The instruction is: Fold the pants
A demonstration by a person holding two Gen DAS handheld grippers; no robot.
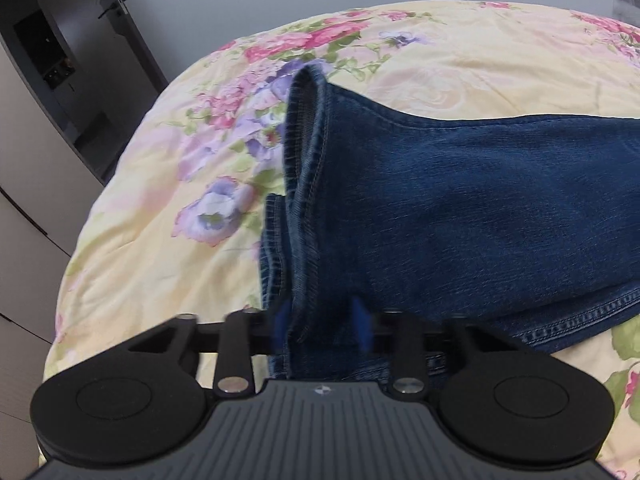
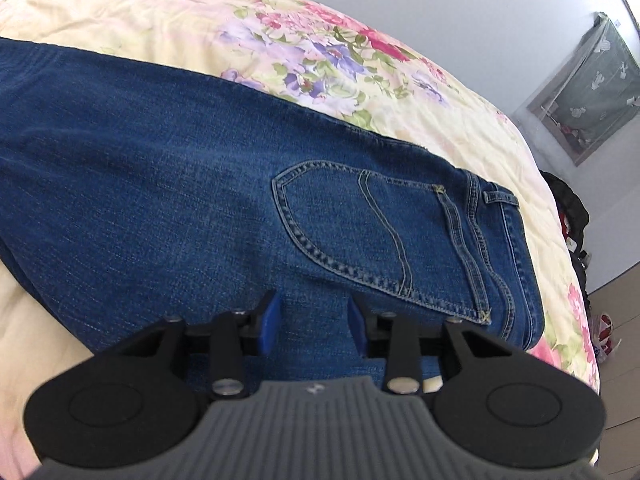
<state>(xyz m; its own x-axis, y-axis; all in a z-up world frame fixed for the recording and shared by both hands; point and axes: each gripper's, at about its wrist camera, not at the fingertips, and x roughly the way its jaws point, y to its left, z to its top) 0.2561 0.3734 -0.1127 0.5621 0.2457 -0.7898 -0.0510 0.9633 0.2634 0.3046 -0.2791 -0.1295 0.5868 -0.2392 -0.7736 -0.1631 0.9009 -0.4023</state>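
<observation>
Left gripper [image 1: 322, 326] sat at the leg-hem end of the jeans [image 1: 460, 208], its blue fingers [image 1: 362, 322] spread with denim between them. From the left wrist view I could not tell whether the pads were biting the cloth or only straddling it. The upper hem [image 1: 306, 152] stood lifted and curled open; a second hem layer [image 1: 272, 256] lay lower and offset to the left, nearer the floral bedcover [image 1: 152, 264].

Right gripper [image 2: 314, 320] was over the seat of the jeans, just below the back pocket [image 2: 360, 232], jaws apart, fabric flat beneath them. No pinch visible there. The waistband [image 2: 500, 240] lay toward the right edge of the bed.

The jeans lay lengthwise across the bedcover, already doubled leg on leg as far as I could judge.

Risks noted:
- The two hems were not aligned. If my left jaws closed on the upper layer only, the lower leg would lag behind and the fold would come out skewed.
- Denim is heavy. A shallow bite at the hem could slip once the leg was carried.
- My right fingers had no raised edge to take. Closing on flat cloth could bunch the seat, or catch the bedcover beneath.
- The waistband was near the bed edge, so a pull that way could drag the jeans off.
</observation>
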